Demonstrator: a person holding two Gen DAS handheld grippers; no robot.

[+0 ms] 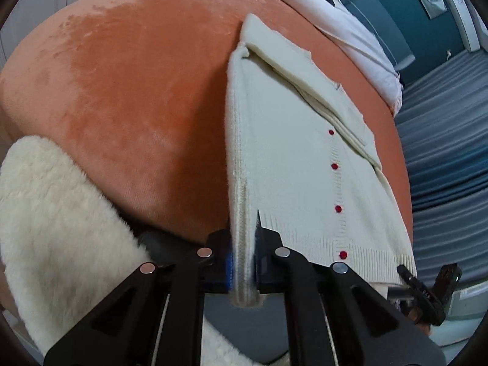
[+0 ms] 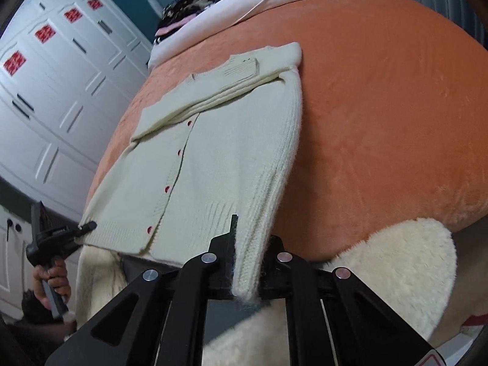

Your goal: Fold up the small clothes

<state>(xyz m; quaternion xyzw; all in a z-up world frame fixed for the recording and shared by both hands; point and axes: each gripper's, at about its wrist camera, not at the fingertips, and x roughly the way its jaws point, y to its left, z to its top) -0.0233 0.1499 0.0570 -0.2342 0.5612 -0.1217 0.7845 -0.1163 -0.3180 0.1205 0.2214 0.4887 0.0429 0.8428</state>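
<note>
Cardigan (image 1: 305,167): cream ribbed knit; left gripper (image 1: 244,262), right gripper (image 2: 247,262) each clamp sleeve cuff.

Orange velvet bed (image 1: 128,91), white cupboards (image 2: 61,91) w/ red decals, teal wall (image 1: 396,6).

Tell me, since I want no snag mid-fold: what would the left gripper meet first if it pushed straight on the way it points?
The left gripper is shut on the cardigan's edge, so it would push that knit ahead. Beyond it, probably the orange bed cover, though depth is unclear.
</note>
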